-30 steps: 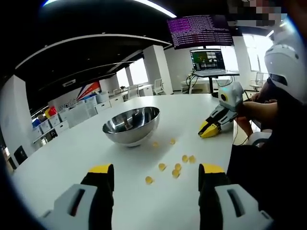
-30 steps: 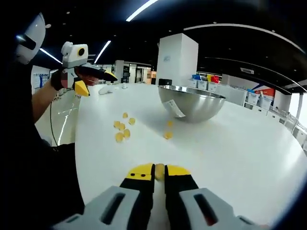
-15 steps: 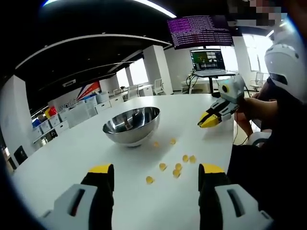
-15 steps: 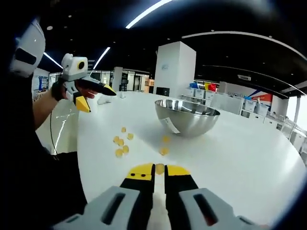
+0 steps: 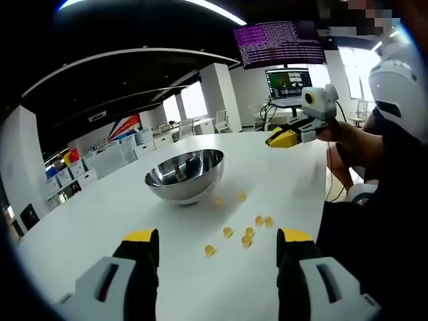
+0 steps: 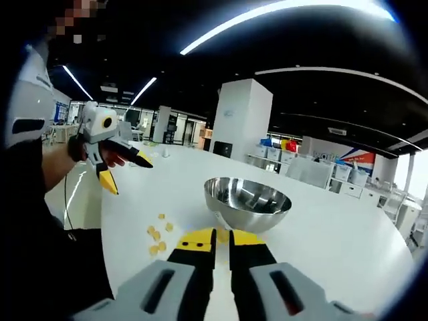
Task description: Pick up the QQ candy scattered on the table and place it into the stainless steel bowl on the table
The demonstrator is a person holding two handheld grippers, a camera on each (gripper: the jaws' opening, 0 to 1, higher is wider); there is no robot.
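Note:
A stainless steel bowl [image 5: 184, 175] stands on the white round table [image 5: 100, 214]. Several yellow QQ candies [image 5: 246, 234] lie scattered between the bowl and the person's side of the table. My left gripper [image 5: 219, 237] hovers low over the table, open, with nothing between its jaws. My right gripper [image 6: 221, 236] is shut on one yellow candy [image 6: 221, 233] and is raised above the table, looking down at the bowl [image 6: 247, 200]. In the left gripper view the right gripper [image 5: 273, 141] is high above the table, right of the bowl. The right gripper view has the left gripper [image 6: 127, 175] at the left, open.
Monitors on a stand [image 5: 289, 83] and a large screen [image 5: 281, 43] are beyond the table's far edge. Storage bins [image 5: 80, 167] line the room at the left. A white column [image 6: 244, 114] rises behind the table. The person's arm [image 5: 361, 144] reaches in from the right.
My right gripper has lifted off the table with the candy and moved up and toward the bowl. The left gripper has stayed where it was, open.

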